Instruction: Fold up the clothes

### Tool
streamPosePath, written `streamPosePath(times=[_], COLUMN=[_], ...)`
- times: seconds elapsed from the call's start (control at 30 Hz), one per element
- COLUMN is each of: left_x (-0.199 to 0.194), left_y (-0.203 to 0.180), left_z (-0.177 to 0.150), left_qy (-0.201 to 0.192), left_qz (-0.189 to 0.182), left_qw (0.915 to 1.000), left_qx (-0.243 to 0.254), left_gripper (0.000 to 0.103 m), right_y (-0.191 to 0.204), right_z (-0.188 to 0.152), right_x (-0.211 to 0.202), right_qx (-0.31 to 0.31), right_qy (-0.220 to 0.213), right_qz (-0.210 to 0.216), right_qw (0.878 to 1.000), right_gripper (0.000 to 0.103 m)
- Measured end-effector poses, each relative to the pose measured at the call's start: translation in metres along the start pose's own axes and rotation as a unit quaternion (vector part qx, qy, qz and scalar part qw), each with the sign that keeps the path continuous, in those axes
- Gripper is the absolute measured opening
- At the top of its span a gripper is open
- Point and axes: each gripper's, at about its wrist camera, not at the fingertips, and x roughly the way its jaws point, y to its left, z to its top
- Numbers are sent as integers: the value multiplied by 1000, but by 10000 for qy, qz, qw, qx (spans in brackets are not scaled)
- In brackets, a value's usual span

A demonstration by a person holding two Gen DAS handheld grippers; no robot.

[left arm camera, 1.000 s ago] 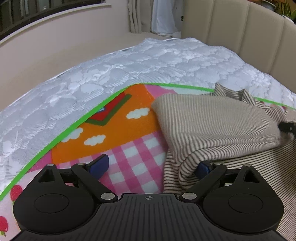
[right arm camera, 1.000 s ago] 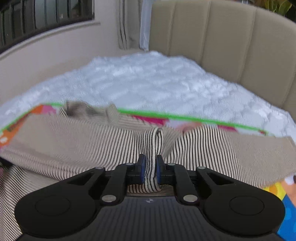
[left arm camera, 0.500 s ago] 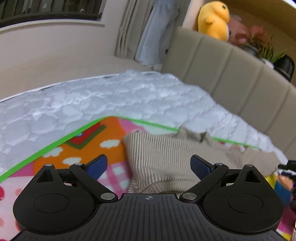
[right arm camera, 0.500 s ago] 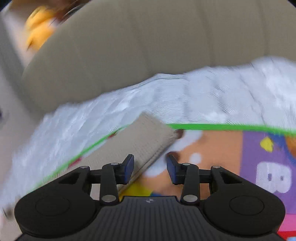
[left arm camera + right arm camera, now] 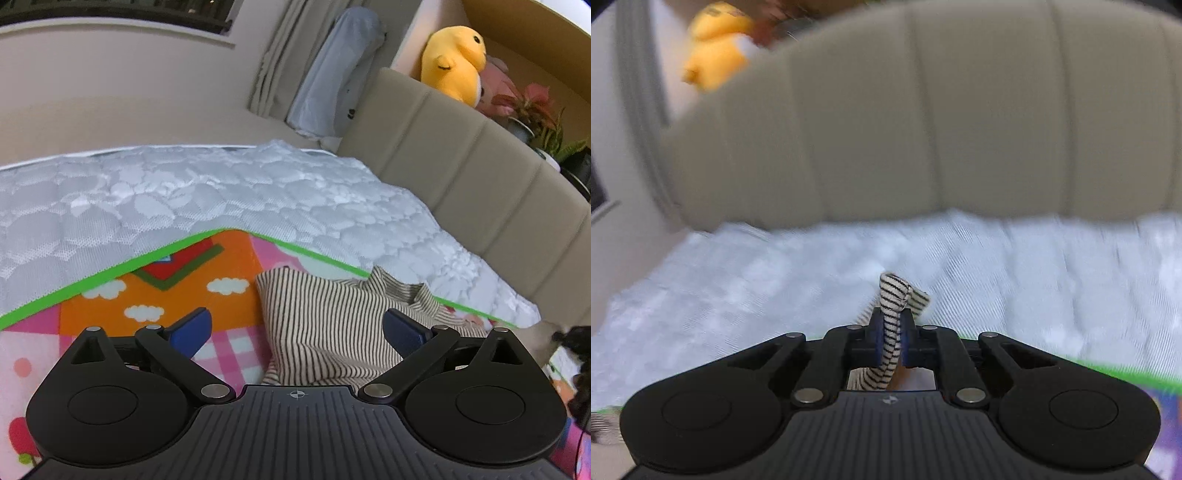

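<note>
On the mat [image 5: 155, 295], one striped garment [image 5: 325, 332]

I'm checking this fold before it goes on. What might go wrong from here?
The right gripper pinches only a narrow bunch of the striped garment, so it may slip free. The left gripper stands open above the cloth, holding nothing, so a pull may drag the garment across the play mat.

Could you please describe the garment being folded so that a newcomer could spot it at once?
On the white quilted mattress lies a colourful play mat. The striped top rests at its far edge, the only cloth with thin dark stripes on beige.
</note>
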Motion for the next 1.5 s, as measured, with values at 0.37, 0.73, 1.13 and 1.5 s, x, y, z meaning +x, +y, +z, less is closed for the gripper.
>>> streamPosePath(times=[0.37,0.73,1.13,1.5], left_x=[-20,-36,-45,-11], left_y=[10,49,75,57], left_z=[14,32,45,27], left_qy=[280,330,266,693], left_qz=[199,339,384,-204], left_qw=[9993,9955,9906,9908], left_qx=[-115,-816,-1286,-1143], left_gripper=[103,103,103,103], right_y=[125,252,336,290], right_z=[31,8,-97,-138], right_x=[-100,-159,-136,-150], right_qx=[-992,-2030,-2612,-3277], right_qy=[-498,-265,906,869], right_qz=[1094,2088,2879,2847], right_qw=[9878,9563,9169,8967], right_gripper=[8,8,18,55])
